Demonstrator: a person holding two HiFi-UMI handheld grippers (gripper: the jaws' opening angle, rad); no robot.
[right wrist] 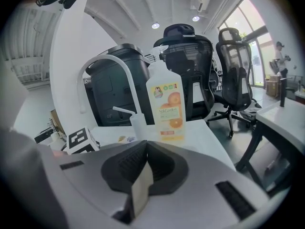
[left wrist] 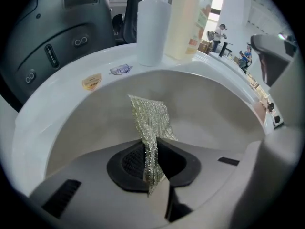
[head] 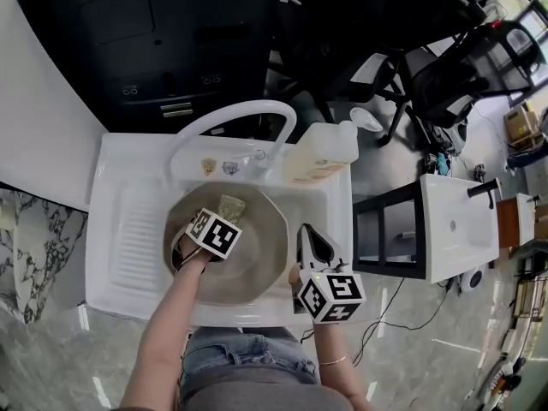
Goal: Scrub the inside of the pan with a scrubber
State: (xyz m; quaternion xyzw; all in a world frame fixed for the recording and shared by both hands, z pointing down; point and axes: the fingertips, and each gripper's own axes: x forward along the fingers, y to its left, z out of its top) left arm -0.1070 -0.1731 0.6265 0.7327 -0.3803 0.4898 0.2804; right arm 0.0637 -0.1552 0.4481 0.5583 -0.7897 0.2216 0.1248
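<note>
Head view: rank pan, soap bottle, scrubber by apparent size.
1. pan, clearly largest
2. soap bottle
3. scrubber, partly hidden, smallest
The bottle stands nearer the camera, but the gaps look wide enough to hold.

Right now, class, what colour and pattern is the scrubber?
The scrubber is a glittery silver-gold woven mesh; the left gripper view shows it best.

Looks like an office or test lab w/ a mock kitchen corner: mesh office chairs [right wrist: 186, 70], white desk [head: 458, 225], polished grey floor [head: 411, 366], big windows [right wrist: 245, 30] (people [left wrist: 220, 32] standing far back). Freestanding white sink unit [head: 128, 229] w/ faucet [head: 231, 118] and soap bottle [right wrist: 165, 106].
</note>
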